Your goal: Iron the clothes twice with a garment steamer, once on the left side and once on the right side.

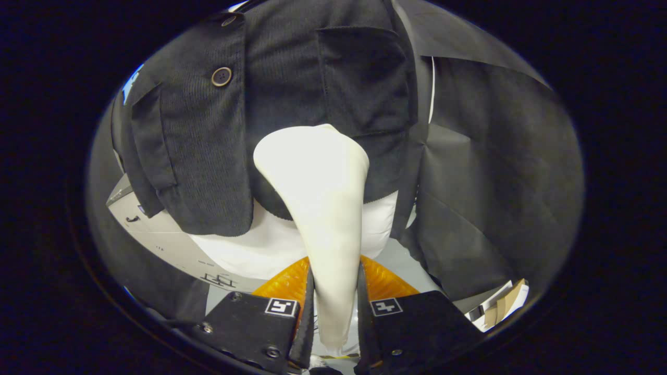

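Jaws clenched on the garment steamer at its narrow handle. Head met the soft dark jacket; steamer seemed rigid, smooth, possibly slippery.

Cream steamer head presses against hanging dark corduroy jacket.

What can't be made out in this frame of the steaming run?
- Steamer head face: turned away against the dark jacket, so steam or contact is not visible.
- Steamer handle base: covered by the gripper fingers shut on it.
- White garment: mostly covered by the jacket.
- Papers: too small to identify.
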Tool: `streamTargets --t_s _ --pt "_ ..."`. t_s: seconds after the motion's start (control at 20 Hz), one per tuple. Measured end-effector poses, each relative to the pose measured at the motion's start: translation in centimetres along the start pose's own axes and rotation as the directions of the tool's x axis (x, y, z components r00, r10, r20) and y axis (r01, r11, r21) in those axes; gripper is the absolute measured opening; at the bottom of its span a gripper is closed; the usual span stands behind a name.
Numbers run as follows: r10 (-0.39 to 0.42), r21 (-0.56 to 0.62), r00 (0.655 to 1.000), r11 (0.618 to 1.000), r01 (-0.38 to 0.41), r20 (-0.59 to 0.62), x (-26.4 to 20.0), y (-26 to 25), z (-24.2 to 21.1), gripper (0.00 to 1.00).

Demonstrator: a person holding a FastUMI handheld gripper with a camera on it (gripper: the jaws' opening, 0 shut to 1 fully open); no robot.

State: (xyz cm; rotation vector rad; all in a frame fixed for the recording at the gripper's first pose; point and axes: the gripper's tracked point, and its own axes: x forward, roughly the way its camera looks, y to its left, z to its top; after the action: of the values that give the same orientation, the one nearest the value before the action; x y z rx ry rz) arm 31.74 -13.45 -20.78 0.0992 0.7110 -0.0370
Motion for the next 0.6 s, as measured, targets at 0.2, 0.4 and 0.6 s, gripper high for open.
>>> streamTargets --t_s 0.2,0.4,0.6 --pt "0.047 0.009 0.999 0.999 -0.047 0.002 0.4 0.4 -0.5 0.38" --pt "0.064 0.021 0.998 0.998 -0.064 -0.009 0.0 0.6 -1.6 0.38" --pt "0.041 0.044 0.999 0.998 -0.041 0.006 -2.1 0.3 -2.8 0.38"
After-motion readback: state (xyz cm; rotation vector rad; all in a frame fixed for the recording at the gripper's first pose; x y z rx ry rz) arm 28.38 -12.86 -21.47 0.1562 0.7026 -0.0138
